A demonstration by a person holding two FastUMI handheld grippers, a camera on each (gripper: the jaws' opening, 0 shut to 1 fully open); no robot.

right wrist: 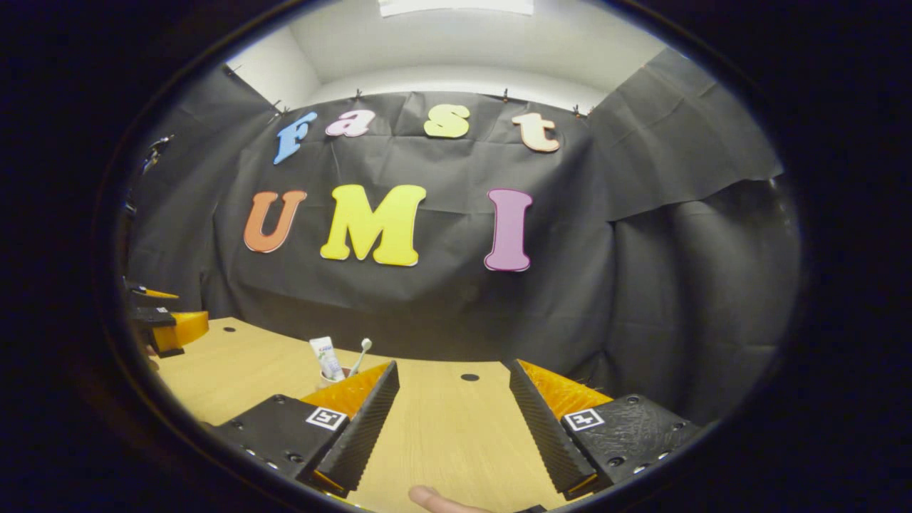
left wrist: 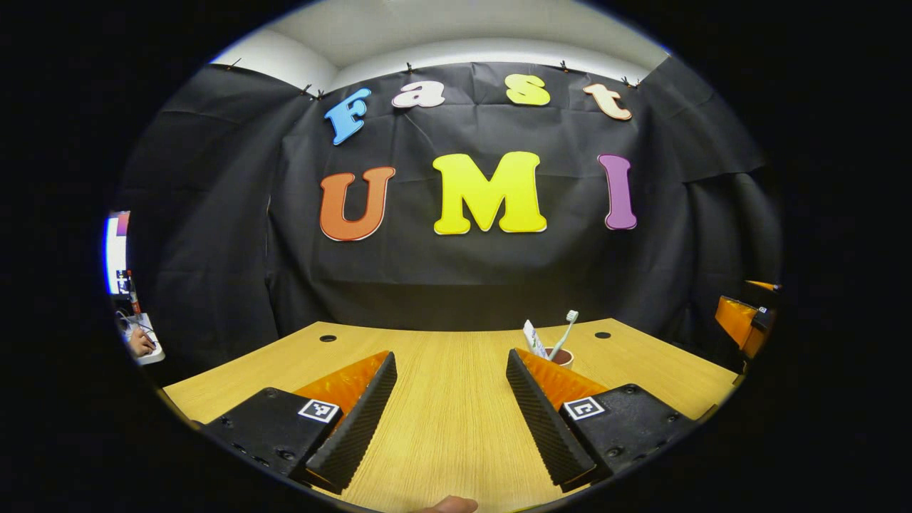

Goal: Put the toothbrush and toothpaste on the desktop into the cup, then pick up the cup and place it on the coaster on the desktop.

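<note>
Left gripper view: left gripper (left wrist: 452, 420) released over the wooden desktop (left wrist: 442, 356); the small brown cup (left wrist: 563, 355) holding the white toothbrush (left wrist: 564, 332) and white toothpaste tube (left wrist: 534, 339) stands right of centre, behind its right finger. Right gripper view: right gripper (right wrist: 450, 427) likewise spread and empty, the cup (right wrist: 333, 375) at lower left behind its left finger.

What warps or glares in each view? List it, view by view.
Left gripper view: fisheye bends the light wooden desktop edge into a curve; the white-headed toothbrush stays sharp; a bright screen blows out at left. Right gripper view: a ceiling light glares on top.

No readable text; toothpaste (right wrist: 327, 358) print too small.
</note>
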